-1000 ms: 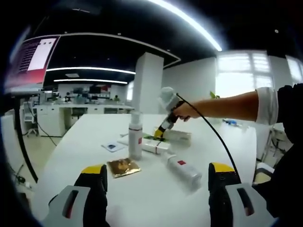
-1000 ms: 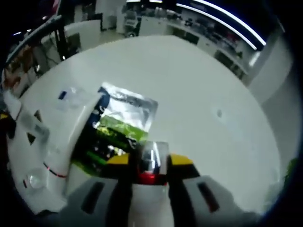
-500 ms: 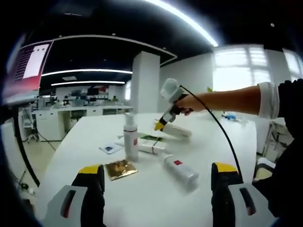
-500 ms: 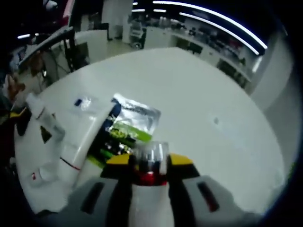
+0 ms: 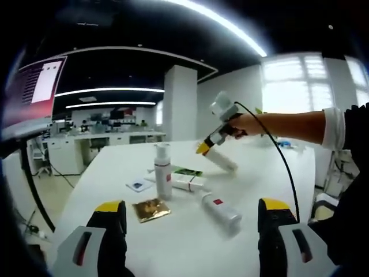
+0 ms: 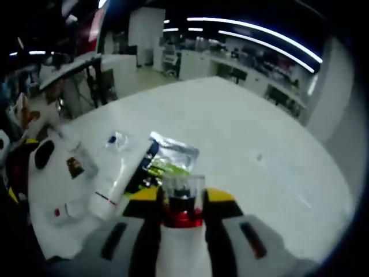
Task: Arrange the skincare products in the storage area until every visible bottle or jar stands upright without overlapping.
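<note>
Writing: none legible; red marks on the upright pump bottle (image 5: 163,172) and the lying bottle (image 5: 221,209).
Right gripper (image 6: 182,199): clamped on a white bottle (image 6: 182,203), held tilted above the table (image 5: 271,173).
Left gripper (image 5: 190,216): jaws wide, holding nothing.
Table: white, carrying a gold sachet (image 5: 151,209) and a green sachet (image 6: 167,163).
Room: open office with ceiling light strips.

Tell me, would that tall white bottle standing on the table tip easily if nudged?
Probably. The bottle is tall and narrow on a small base, so a push near its top would likely topple it. The white table looks smooth, so a low push might slide it instead.
</note>
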